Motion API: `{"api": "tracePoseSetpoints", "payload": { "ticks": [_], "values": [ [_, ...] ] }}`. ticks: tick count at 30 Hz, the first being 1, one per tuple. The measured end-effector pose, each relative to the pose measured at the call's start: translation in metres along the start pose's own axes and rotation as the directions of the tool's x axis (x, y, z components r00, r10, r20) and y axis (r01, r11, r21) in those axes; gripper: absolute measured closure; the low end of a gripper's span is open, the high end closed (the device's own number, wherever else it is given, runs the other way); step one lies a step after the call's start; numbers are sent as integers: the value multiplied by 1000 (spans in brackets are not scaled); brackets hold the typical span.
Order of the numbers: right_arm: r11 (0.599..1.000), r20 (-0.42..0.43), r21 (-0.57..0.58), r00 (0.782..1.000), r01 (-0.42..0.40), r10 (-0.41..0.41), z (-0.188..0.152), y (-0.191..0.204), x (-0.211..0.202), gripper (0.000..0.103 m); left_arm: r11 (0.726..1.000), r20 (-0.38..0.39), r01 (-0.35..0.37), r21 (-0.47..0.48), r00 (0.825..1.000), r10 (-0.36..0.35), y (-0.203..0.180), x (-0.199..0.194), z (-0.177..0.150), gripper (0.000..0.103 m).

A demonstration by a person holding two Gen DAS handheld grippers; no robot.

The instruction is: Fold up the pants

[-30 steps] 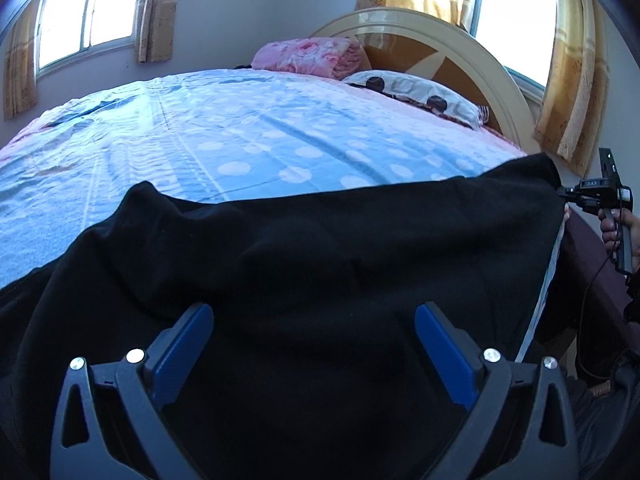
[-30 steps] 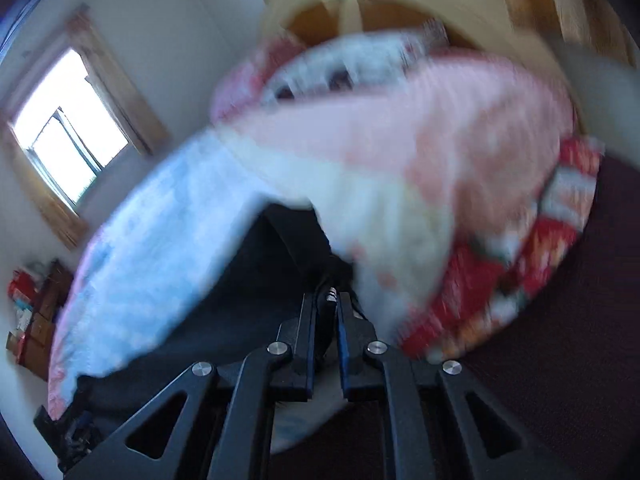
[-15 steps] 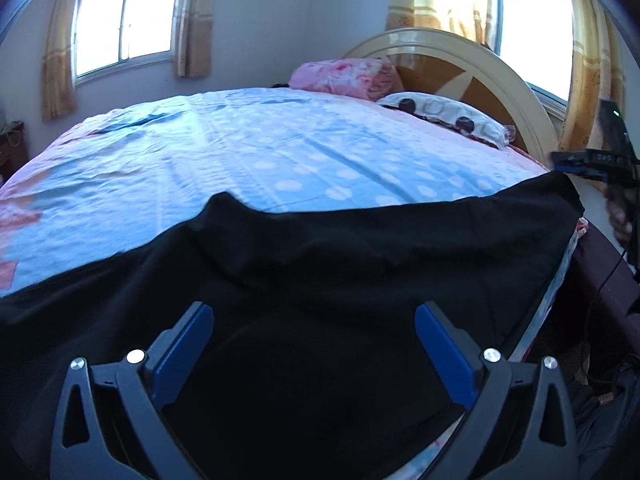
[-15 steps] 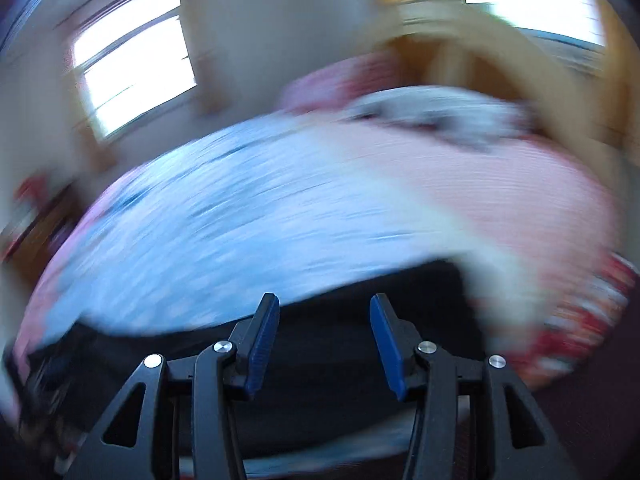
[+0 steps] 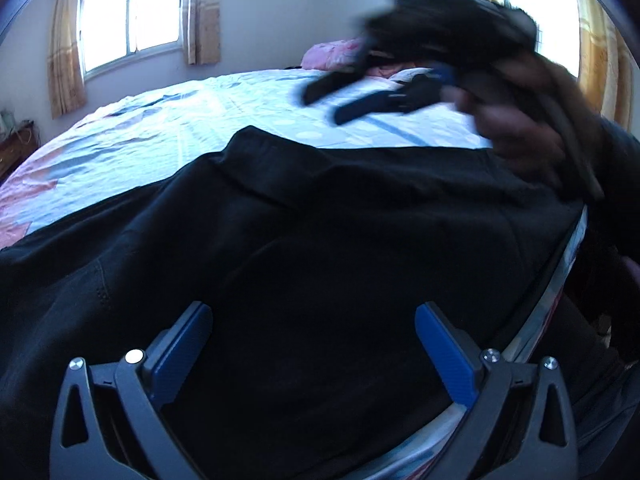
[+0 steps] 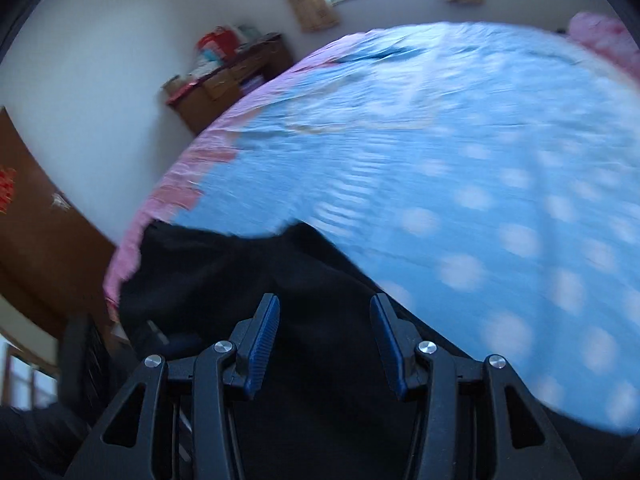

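Observation:
The black pants (image 5: 320, 248) lie spread along the near edge of the bed. My left gripper (image 5: 314, 354) is open and empty, just above the black cloth. My right gripper (image 5: 348, 98) shows blurred in the left wrist view, open, in the air above the pants' far edge, held by a hand (image 5: 520, 120). In the right wrist view the right gripper (image 6: 324, 342) is open and empty over the pants (image 6: 224, 272), which reach towards the bed's left end.
The bed has a blue sheet with white dots (image 6: 460, 160) and a pink border (image 6: 168, 196). Pink pillows (image 5: 332, 50) lie at the headboard. A wooden cabinet (image 6: 228, 80) stands by the far wall. A brown door (image 6: 36, 216) is at the left.
The right gripper has let go of the pants' corner, opened, and swung left over the pants. The pants lie flatter on the bed. The left gripper stays open.

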State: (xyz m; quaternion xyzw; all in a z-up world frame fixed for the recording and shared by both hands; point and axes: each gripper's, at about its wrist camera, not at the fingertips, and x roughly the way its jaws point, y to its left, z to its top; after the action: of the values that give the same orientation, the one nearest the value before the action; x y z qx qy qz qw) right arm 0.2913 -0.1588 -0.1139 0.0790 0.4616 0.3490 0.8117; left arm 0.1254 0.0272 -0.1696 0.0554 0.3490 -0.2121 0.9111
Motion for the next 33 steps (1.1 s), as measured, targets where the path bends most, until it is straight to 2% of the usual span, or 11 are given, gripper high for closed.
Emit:
{"api": "tracePoseSetpoints", "payload": {
  "ticks": [5, 7, 8, 13, 16, 17, 20, 26, 28, 30, 33],
  "values": [
    [967, -146, 180, 967, -180, 207, 32, -16, 65, 54, 999, 20, 31, -26, 999, -31, 7, -3, -1, 0],
    [971, -162, 184, 969, -155, 185, 35, -16, 76, 86, 999, 22, 34, -28, 999, -33, 8, -2, -1, 0],
    [983, -161, 147, 978, -109, 132, 36, -14, 80, 95, 999, 22, 33, -25, 999, -32, 8, -1, -1, 0],
    [992, -117, 114, 992, 53, -40, 40, -23, 85, 103, 1000, 9, 14, 1, 1000, -14, 4, 1, 0, 0],
    [989, -95, 142, 995, 36, -23, 39, -28, 73, 99, 999, -2, 20, -35, 1000, -20, 6, -4, 5, 0],
    [990, -85, 130, 996, 47, -36, 36, -26, 58, 94, 998, 4, 26, -57, 1000, -26, 8, -6, 7, 0],
    [992, -7, 117, 999, 53, -52, 22, -32, -4, 39, 996, 29, 38, -77, 999, -36, 6, -14, 18, 0],
    [957, 178, 259, 967, 130, -180, -47, -80, -156, 36, 994, 79, 106, 20, 991, -107, -34, -15, 53, 0],
    [925, 230, 340, 938, 171, -259, -85, -98, -207, 36, 990, 71, 120, 75, 990, -125, -54, -5, 64, 0],
    [854, 260, 458, 882, 246, -394, -135, -119, -265, 36, 985, 62, 132, 115, 988, -140, -74, 2, 74, 0],
    [759, 276, 597, 822, 260, -499, -195, -140, -324, 36, 970, 53, 180, 164, 980, -190, -103, 14, 89, 0]
  ]
}}
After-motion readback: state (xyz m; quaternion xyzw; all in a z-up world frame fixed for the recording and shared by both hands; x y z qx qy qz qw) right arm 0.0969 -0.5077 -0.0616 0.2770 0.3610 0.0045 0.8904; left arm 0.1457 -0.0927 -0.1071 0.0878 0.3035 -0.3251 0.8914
